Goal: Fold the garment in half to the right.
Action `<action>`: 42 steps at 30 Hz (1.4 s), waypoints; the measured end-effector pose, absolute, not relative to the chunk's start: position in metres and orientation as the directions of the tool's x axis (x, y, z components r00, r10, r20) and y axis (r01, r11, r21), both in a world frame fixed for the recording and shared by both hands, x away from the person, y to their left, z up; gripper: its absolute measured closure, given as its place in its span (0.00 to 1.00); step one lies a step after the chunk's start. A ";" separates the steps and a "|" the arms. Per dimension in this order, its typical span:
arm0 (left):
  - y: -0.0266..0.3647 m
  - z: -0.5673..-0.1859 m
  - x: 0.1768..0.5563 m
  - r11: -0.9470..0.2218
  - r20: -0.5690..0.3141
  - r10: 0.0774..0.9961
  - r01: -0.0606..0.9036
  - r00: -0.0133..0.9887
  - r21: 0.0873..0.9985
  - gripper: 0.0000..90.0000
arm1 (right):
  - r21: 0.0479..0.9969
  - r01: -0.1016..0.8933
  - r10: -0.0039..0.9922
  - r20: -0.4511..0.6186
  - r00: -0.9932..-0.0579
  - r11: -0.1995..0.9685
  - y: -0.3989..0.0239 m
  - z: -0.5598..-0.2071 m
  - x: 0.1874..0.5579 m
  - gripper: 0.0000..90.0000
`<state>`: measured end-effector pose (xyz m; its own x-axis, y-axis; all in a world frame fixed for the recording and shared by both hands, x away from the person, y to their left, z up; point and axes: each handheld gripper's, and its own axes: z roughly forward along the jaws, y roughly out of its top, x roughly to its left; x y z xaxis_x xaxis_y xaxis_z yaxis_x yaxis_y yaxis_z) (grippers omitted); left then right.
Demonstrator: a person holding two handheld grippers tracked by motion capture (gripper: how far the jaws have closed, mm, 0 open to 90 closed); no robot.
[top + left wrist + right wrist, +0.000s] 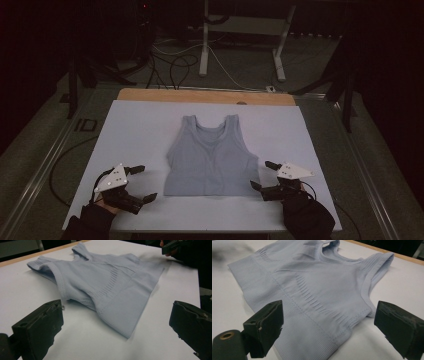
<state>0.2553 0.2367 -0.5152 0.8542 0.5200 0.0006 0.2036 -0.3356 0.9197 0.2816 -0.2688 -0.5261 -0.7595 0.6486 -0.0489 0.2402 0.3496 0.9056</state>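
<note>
Both tongs spread, flanking the flat tank top (pixel 212 157) on the desk (pixel 135 135).
Left tongs (pixel 141 184) and right tongs (pixel 262 175) gripped nothing; risk judged: a pinch catching only the upper layer, bunching the hem.

Words on the top (pixel 212 160): I can't see any; the cloth is plain with only ribbed lines.
Words on the table (pixel 135 130): none I can read; the white sheet is bare.
Marks on my grippers: none I can read; the grey plates show only small white dots.
Signs in the dark room behind: too dim to read.
</note>
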 end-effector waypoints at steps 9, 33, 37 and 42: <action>0.235 -0.515 0.255 -0.338 0.004 0.521 0.203 0.853 0.919 0.00 | 0.894 0.253 0.636 -0.045 -0.771 0.370 -0.265 -0.527 0.282 0.10; 0.218 -0.502 0.251 -0.360 0.030 0.492 0.172 0.870 0.917 0.00 | 0.901 0.275 0.640 -0.004 -0.769 0.337 -0.261 -0.524 0.283 0.10; 0.212 -0.490 0.251 -0.352 0.037 0.493 0.161 0.869 0.922 0.00 | 0.907 0.261 0.651 -0.018 -0.759 0.330 -0.256 -0.509 0.282 0.10; 0.208 -0.476 0.250 -0.369 0.062 0.499 0.147 0.864 0.918 0.00 | 0.915 0.241 0.648 -0.028 -0.761 0.323 -0.251 -0.493 0.285 0.10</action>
